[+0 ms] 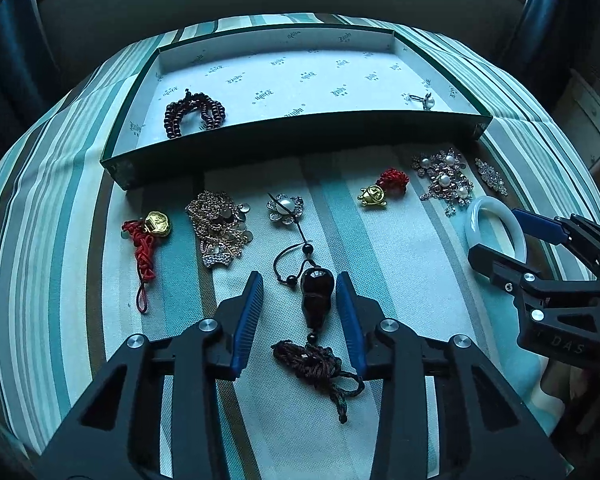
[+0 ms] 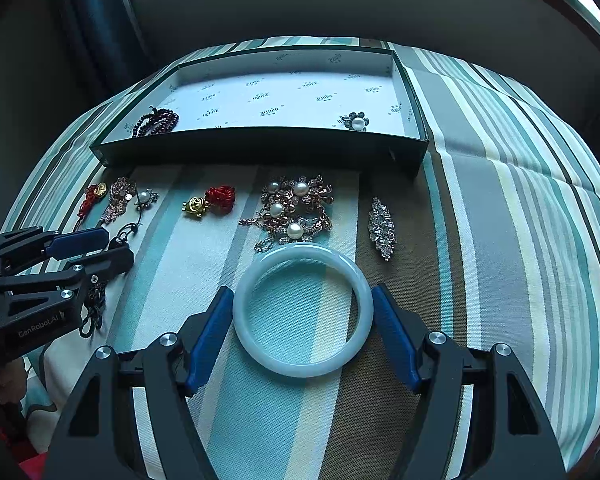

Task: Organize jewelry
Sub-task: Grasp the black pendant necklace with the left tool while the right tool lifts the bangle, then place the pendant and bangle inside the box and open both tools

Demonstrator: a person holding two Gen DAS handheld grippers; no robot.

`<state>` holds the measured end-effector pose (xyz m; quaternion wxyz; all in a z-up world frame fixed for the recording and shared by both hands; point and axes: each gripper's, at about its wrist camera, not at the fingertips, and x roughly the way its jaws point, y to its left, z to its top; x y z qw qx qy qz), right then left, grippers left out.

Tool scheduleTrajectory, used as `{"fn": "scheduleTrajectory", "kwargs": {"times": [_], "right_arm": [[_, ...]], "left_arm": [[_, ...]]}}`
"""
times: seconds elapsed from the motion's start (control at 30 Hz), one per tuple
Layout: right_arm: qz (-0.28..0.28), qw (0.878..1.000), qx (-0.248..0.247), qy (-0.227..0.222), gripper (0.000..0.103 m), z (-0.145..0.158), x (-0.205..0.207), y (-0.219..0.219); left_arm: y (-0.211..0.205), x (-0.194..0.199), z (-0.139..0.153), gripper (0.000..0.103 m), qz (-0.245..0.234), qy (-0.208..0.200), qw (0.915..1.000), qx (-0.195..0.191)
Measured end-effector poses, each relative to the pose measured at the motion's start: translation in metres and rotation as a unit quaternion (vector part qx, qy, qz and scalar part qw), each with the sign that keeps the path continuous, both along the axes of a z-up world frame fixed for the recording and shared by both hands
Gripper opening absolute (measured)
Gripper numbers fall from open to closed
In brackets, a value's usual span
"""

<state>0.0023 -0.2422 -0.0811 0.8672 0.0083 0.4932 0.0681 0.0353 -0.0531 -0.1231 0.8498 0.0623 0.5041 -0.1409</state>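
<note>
My left gripper point(image 1: 299, 280) is open, its blue pads on either side of a dark gourd pendant point(image 1: 317, 298) on a cord lying on the striped cloth. My right gripper point(image 2: 302, 292) is open around a pale jade bangle point(image 2: 302, 310) that lies flat; the pads sit at its left and right rims. The bangle also shows in the left wrist view point(image 1: 494, 226). The green box point(image 1: 296, 142) holds a dark bead bracelet point(image 1: 194, 114) and a pearl flower brooch point(image 2: 356, 121).
On the cloth lie a gold chain heap point(image 1: 220, 224), a pearl flower brooch point(image 1: 286, 209), two gold charms with red cord point(image 1: 150, 236) point(image 2: 212, 202), a pearl cluster brooch point(image 2: 294, 210) and a crystal brooch point(image 2: 382, 226). Box wall stands behind them.
</note>
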Motion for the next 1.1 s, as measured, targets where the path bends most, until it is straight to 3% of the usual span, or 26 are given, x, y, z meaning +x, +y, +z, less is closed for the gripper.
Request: {"fn": "scheduleTrajectory", "kwargs": {"times": [0.17, 0.77, 1.1], "right_arm": [[0.0, 1.0, -0.001, -0.001, 0.07, 0.0, 0.0, 0.0], [0.0, 1.0, 0.004, -0.018, 0.07, 0.014, -0.002, 0.0], [-0.005, 0.999, 0.019, -0.045, 0.07, 0.034, 0.016, -0.001]], "left_arm": [[0.0, -0.001, 0.0, 0.016, -0.007, -0.001, 1.0, 0.003], [0.002, -0.007, 0.025, 0.017, -0.015, -0.034, 0.9992, -0.012], [0.003, 0.012, 0.047, 0.017, -0.01, -0.065, 0.9975, -0.027]]}}
